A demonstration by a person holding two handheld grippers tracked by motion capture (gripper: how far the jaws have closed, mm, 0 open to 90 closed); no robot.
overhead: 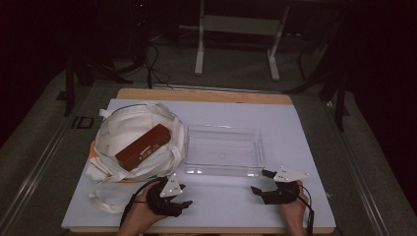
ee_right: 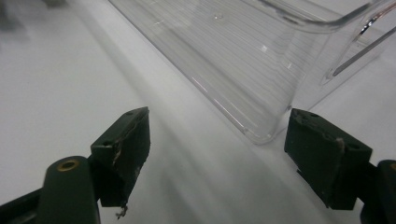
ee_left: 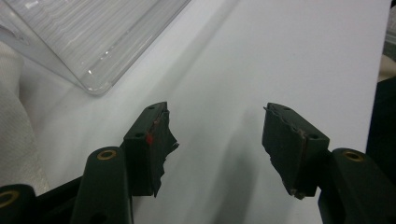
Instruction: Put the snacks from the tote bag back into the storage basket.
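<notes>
Nothing is gripped: left gripper (overhead: 183, 196) and right gripper (overhead: 261, 182) are held agape over the white mat (overhead: 305, 147). The brown box (overhead: 143, 146) lies on the cloth bag (overhead: 123, 128), the clear tray (overhead: 223, 150) unfilled; the transfer is judged not begun.

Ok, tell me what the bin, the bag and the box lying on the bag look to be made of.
Bin: clear rigid plastic, glossy; the sheet shows through it and fine ridges line its floor.
Bag: off-white woven cloth, likely cotton or canvas, matte; it slumps in soft folds with limp straps.
Box: reddish-brown, probably printed cardboard, with sharp edges and a slight sheen; a light label, too small to read.
</notes>
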